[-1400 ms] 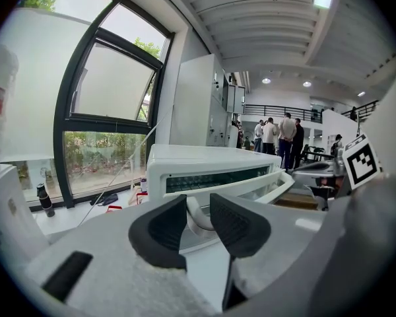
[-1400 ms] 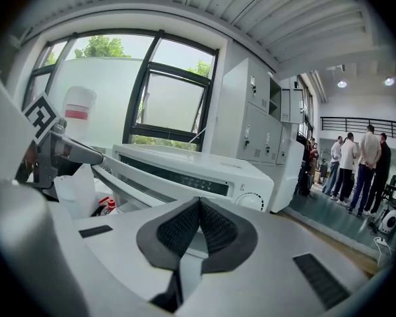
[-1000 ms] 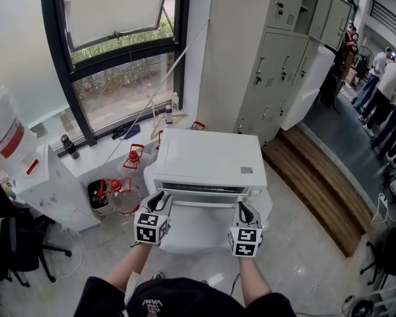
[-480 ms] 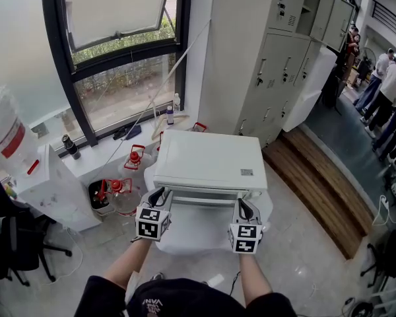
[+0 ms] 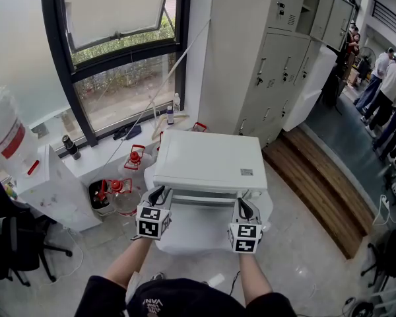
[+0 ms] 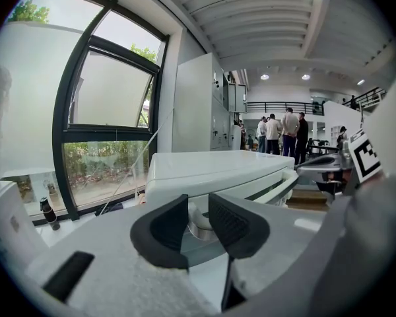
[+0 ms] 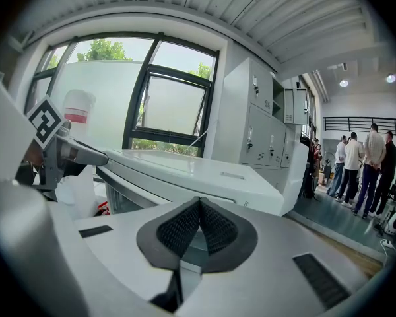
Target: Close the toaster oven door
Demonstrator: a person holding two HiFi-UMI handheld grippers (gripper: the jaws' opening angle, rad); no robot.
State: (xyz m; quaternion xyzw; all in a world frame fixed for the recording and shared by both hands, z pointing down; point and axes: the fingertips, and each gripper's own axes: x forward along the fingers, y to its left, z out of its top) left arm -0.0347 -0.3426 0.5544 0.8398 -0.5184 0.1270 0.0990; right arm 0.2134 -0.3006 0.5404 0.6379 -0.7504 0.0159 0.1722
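Left gripper, jaws narrowly apart and empty, and right gripper, jaws together, meet the boxy white metal toaster oven's nearly shut door. Next, I judge, push it toward the far side until it seats.

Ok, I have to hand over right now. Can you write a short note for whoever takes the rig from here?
Left gripper: open, nothing pinched, at the left end of the door.
Right gripper: shut, empty, at the door's right end.
Toaster oven: on the white table by the window, facing the person.
Done: the door is tipped most of the way up.
Left: it is ajar, with a gap along its top edge. Probably push it up with both grippers until it sits flush, then back off.
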